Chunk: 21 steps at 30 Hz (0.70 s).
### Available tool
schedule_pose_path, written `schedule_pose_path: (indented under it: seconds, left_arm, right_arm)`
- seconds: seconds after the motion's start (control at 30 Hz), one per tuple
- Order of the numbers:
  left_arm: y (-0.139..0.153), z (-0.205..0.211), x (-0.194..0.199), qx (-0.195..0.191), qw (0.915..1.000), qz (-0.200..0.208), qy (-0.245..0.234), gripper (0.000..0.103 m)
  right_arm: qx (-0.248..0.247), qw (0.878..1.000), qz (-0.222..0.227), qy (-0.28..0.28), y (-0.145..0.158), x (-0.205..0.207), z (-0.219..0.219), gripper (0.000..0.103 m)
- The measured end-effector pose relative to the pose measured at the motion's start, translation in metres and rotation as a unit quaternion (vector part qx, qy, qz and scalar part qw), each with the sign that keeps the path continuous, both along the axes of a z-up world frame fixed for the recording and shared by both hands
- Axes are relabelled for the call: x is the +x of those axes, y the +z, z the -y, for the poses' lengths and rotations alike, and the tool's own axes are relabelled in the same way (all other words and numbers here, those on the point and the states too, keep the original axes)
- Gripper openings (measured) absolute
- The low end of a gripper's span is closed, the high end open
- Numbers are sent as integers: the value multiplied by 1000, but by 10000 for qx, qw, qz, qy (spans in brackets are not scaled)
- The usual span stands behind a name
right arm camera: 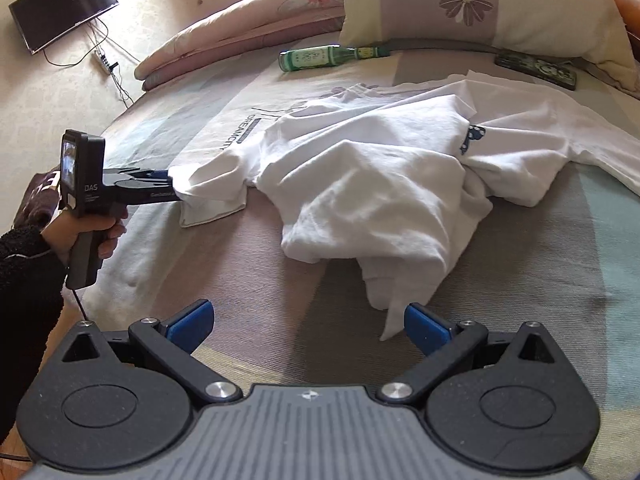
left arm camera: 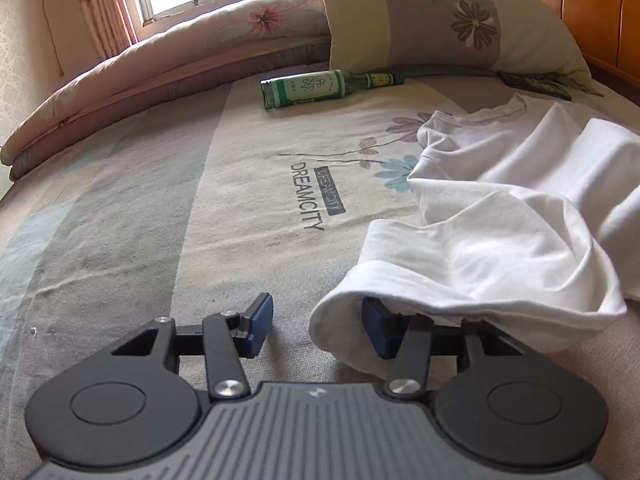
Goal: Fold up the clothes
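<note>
On bed sheet (right arm camera: 280, 320): one white shirt (right arm camera: 380, 184), crumpled, sprawled across the printed cover. Long axis runs roughly from near-left to far-right in right wrist view, one sleeve reaching off toward right edge.

Left gripper (left arm camera: 318, 326): jaws parted, not pinching. Rolled hem of shirt draped over the right-hand blue pad (left arm camera: 378, 330); left-hand pad stands bare over sheet, gap between them. Counted as released (cloth resting on one finger, not clamped). Same tool seen from right wrist view (right arm camera: 168, 186), nose at shirt's left corner, held by a hand (right arm camera: 86, 228) in a dark fuzzy sleeve.

Right gripper (right arm camera: 308, 326): jaws wide apart, nothing between them. A pointed tail of shirt hangs down just beside the right-hand pad, apparently not touching, though hard to be sure.

Relation that matters: shirt lies ahead of and slightly right of right gripper; to right of and partly over left gripper. Left already at cloth, so nearer. Judged next need: both pinch an edge and pull shirt flat before any fold.

Count: shirts one; grippers two; green bottle (right arm camera: 320, 57) one, lying on its side near pillow (right arm camera: 500, 8); pillow one; rolled quilt (right arm camera: 240, 28) one; dark flat device (right arm camera: 536, 69) by pillow one (identity unclear); wall screen (right arm camera: 64, 4) one.
</note>
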State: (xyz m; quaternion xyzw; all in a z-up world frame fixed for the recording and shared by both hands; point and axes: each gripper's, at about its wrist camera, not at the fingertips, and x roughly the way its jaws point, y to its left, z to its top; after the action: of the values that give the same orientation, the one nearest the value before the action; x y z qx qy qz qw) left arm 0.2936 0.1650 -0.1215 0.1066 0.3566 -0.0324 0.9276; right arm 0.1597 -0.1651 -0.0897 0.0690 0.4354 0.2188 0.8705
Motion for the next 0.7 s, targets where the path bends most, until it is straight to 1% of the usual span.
schedule_pose_path:
  seconds: [0.03,0.1,0.2,0.27,0.33,0.47,0.5,0.57,0.6,0.7]
  left_arm:
    - [2,-3,2,69,9998,95,164,53]
    - [5,-9,6,207,9982,284,493,47]
    - [12,-20,12,397,9924,578,1012,44]
    - [22,-36,14,543,9844,800,1471,41]
    - [32,-54,15,692,9740,994,1914,41]
    - [56,-95,12,923,9522,1244,2633,42]
    - [60,-102,10,991,9488,1277,2713,44]
    - [68,-116,8,1116,9434,1316,2832,45]
    - [70,-119,6,1156,9430,1296,2840,45]
    - [69,-122,-1,1222,9471,1144,2738,47]
  right_arm:
    - [-45,10000,7,30,0,0,-3,103]
    - [-144,9999,33,39,0,-1,-5,103]
    - [-186,9998,51,-43,-1,-1,-3,103]
    - [-170,9997,33,-144,-2,0,1,103]
    - [-169,9996,32,-245,-2,2,5,103]
    - [-150,9992,53,-375,-2,3,10,103]
    - [-143,9991,58,-398,-3,4,11,103]
    - [-130,9990,66,-433,-3,4,13,103]
    - [-126,9989,69,-443,-3,4,13,103]
    - [-115,9988,86,-468,-2,4,15,103]
